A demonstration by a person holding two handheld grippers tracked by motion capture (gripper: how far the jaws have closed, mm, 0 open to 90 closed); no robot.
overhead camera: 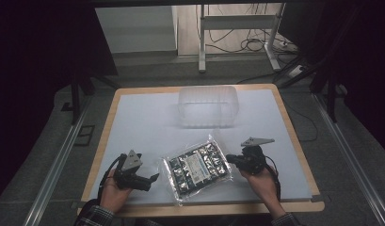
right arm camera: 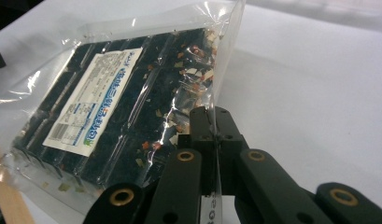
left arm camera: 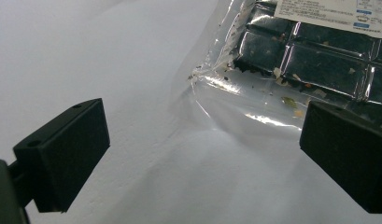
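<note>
Here is the table (overhead camera: 148, 113), covered in white, and near its front edge lies a clear plastic packet (overhead camera: 198, 168) of dark squares with a white label across its middle. It lies at a slant, between the two hands, a little nearer the right one.

The right gripper (overhead camera: 231, 159) comes in from the right side, and its two black jaws are pressed together on the packet's clear right edge. The right gripper view makes this plain: the thin film of the packet (right arm camera: 114, 116) runs straight up between the two closed pads (right arm camera: 200, 126), pinched tight, and that edge stands lifted off the white cover while the rest of the packet slopes down to the left (its far left end near the table's wooden rim).

The left gripper (overhead camera: 155, 178) sits low at the near left, pointing towards the packet with its jaws spread wide. In the left gripper view one jaw stands over bare white cover and the other at the packet's (left arm camera: 291, 51) crinkled clear border; nothing is clasped between them, and whether that jaw touches the film I cannot tell.

Farther back, at the middle of the table, stands a clear plastic tub (overhead camera: 207, 106), well apart from both hands.
</note>
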